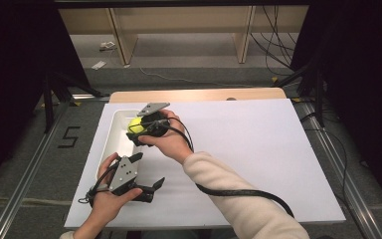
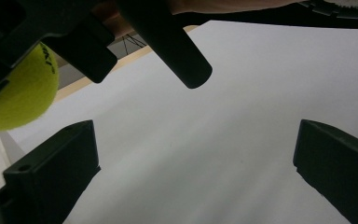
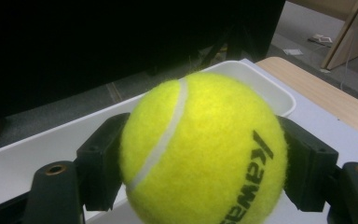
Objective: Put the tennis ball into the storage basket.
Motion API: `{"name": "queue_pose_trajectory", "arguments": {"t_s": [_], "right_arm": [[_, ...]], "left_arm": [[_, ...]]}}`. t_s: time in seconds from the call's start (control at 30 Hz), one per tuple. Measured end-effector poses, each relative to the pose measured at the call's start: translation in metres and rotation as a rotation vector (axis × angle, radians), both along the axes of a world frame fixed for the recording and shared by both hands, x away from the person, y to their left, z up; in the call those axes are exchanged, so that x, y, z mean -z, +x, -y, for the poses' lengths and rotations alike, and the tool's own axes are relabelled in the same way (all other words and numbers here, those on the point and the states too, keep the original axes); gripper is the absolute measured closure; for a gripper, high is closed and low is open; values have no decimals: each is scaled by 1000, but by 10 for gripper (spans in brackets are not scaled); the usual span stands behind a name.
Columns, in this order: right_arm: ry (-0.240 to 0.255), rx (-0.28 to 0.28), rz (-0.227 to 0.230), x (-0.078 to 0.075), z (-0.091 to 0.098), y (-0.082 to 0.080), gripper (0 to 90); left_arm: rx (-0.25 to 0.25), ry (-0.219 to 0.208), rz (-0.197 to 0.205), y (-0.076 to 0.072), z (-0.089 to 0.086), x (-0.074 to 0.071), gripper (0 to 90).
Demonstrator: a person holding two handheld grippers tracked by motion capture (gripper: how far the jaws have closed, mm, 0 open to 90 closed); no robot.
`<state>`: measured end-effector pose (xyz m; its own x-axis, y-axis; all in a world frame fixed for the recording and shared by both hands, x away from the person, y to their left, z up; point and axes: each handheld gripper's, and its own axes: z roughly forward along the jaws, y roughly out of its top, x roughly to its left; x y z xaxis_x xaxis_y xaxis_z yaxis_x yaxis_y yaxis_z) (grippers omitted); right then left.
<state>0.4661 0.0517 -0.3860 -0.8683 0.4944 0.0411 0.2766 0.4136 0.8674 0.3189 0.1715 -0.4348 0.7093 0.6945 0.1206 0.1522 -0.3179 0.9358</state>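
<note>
A person's right gripper [image 1: 142, 130] clamps a yellow tennis ball [image 3: 204, 151] between its two black jaws, holding it above the white tray [image 1: 110, 144] at the left side of the table [image 1: 258, 149]. Black lettering runs across the ball's felt beside a pale seam. Nearer the person, the left gripper [image 1: 151, 186] sits low over the white tabletop just beside the tray's near end, its jaws spread wide with nothing between them. From the left gripper view the ball [image 2: 16, 95] appears at upper left, pinched by the other tool.
</note>
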Motion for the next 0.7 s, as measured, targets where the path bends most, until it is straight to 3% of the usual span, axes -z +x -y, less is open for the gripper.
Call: {"name": "queue_pose_trajectory", "arguments": {"t_s": [0.7], "right_arm": [[-20,-29,-6,-3,-18,6,272]], "left_arm": [[7,8,5,-2,1,0,0]]}}
